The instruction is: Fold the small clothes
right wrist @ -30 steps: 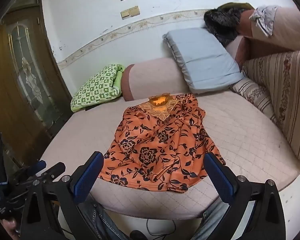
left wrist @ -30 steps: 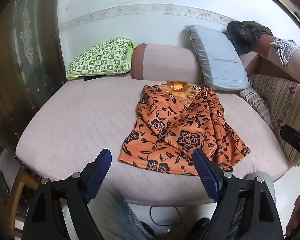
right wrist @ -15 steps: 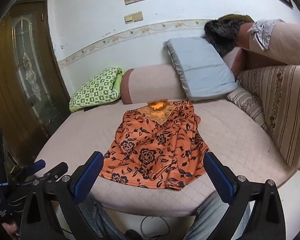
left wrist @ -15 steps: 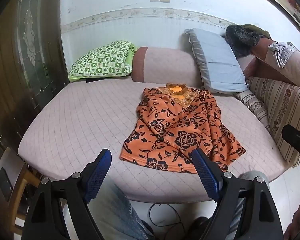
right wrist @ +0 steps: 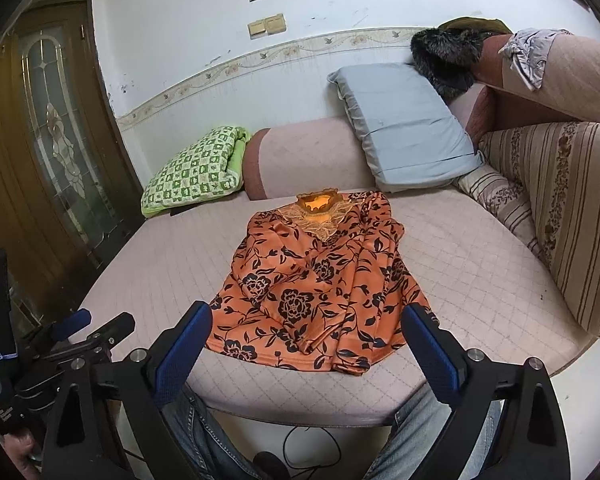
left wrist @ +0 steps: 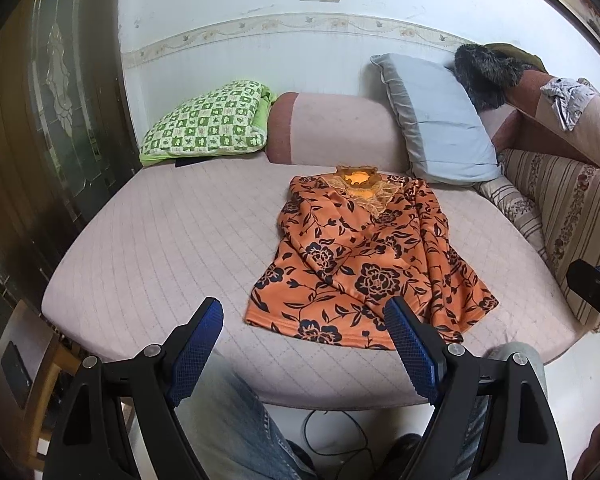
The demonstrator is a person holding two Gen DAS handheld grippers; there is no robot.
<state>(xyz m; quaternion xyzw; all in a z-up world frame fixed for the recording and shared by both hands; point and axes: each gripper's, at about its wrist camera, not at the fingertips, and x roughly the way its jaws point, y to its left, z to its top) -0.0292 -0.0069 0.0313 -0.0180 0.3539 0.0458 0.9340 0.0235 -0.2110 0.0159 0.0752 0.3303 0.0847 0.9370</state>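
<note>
an orange blouse (left wrist: pixel 364 256) with a black flower print lies spread on the pale pink quilted mattress (left wrist: pixel 160 248), its lace-trimmed neckline toward the far bolster and its hem toward the near edge. the cloth is rumpled, with long folds running down its right half; in the right wrist view the blouse (right wrist: pixel 320 280) sits near the middle of the mattress (right wrist: pixel 480 264).

the left gripper (left wrist: pixel 304 324) hangs above the near edge of the mattress, its 2 blue-padded jaws spread wide and holding nothing, the blouse hem showing between them but not touched. the right gripper (right wrist: pixel 306 330) is likewise wide apart and empty, just short of the hem. the left gripper (right wrist: pixel 72 336) also shows at the left edge of the right wrist view.

behind the blouse stands a pink bolster (left wrist: pixel 332 128), with a green checked pillow (left wrist: pixel 208 124) to its left and a grey-blue pillow (left wrist: pixel 436 120) leaning to its right. a striped cushion (right wrist: pixel 560 208) lines the right side. denim-clad legs (left wrist: pixel 228 420) show below the mattress edge.
</note>
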